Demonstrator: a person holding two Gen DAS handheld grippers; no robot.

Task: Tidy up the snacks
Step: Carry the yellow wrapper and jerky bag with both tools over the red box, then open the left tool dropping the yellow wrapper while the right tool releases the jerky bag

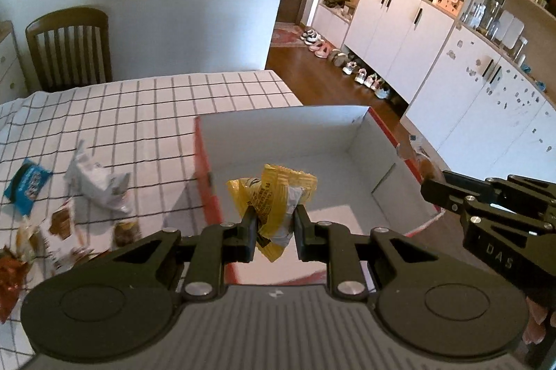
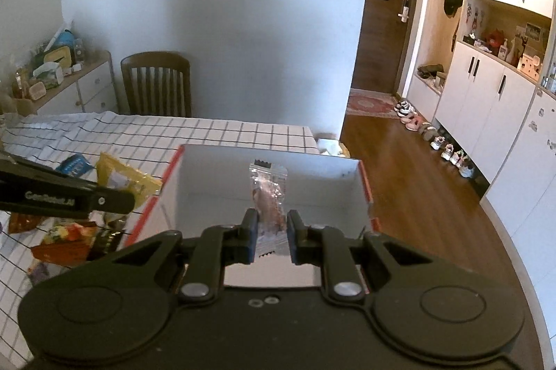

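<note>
My left gripper (image 1: 274, 217) is shut on a crumpled yellow snack packet (image 1: 274, 196) and holds it over the near part of a red box with a white inside (image 1: 312, 140). In the right wrist view my right gripper (image 2: 271, 227) is shut on a clear packet with a brownish snack (image 2: 269, 192), above the same red box (image 2: 365, 182). The right gripper (image 1: 434, 192) also shows at the right of the left wrist view, over the box's right wall. In the right wrist view the left gripper (image 2: 114, 199) enters from the left with the yellow packet (image 2: 125, 178).
Several loose snack packets lie on the checked tablecloth (image 1: 139, 105) left of the box: a white one (image 1: 100, 185), a blue one (image 1: 27, 184), orange and brown ones (image 2: 66, 238). A wooden chair (image 2: 156, 85) stands behind the table. White cabinets (image 1: 399, 25) and shoes line the right side.
</note>
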